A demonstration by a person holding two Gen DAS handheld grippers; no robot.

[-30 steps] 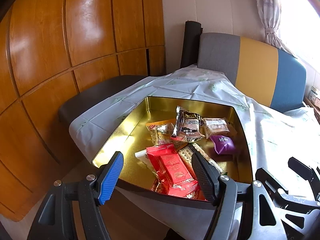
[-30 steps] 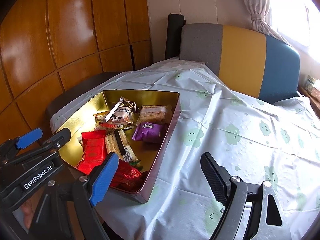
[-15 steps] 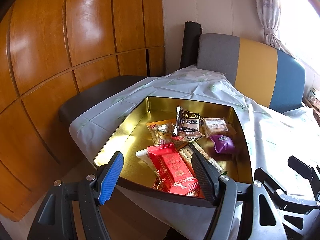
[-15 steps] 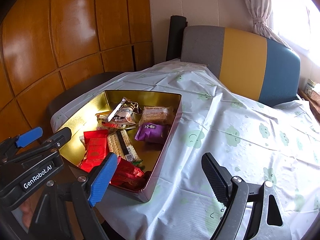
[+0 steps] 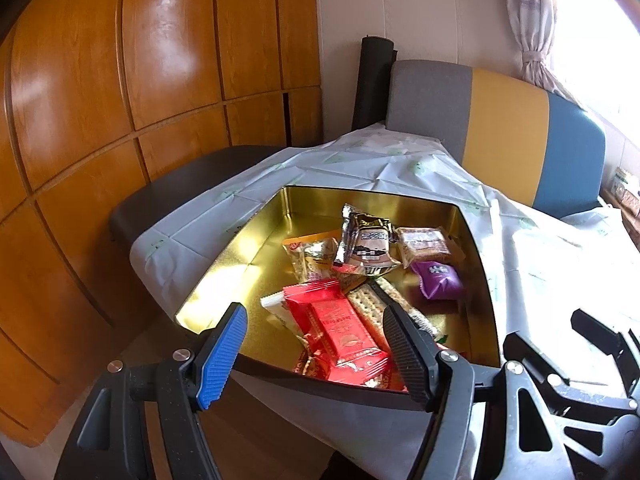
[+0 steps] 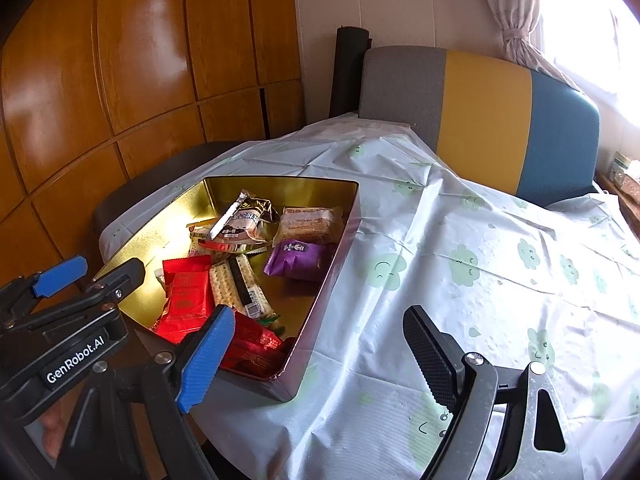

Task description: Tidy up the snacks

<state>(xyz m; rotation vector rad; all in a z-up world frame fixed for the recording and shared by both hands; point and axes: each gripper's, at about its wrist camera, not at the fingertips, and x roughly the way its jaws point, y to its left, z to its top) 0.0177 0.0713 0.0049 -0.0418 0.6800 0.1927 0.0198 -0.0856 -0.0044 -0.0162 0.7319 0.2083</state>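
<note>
In your left wrist view the left gripper's black finger (image 5: pixel 406 354) covers part of the red packets (image 5: pixel 340 330) at the near wall of the gold tin (image 5: pixel 256 236). Packet print is too small to read. The curtain (image 6: pixel 512 4) runs off the top edge.

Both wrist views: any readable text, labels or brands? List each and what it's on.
"GenRobot.AI": white lettering on the left gripper body, right wrist view.
Snack wrappers in the gold tin: print on the red packet, purple packet and dark foil packet is too small and blurred to read.
Nothing else legible.
</note>
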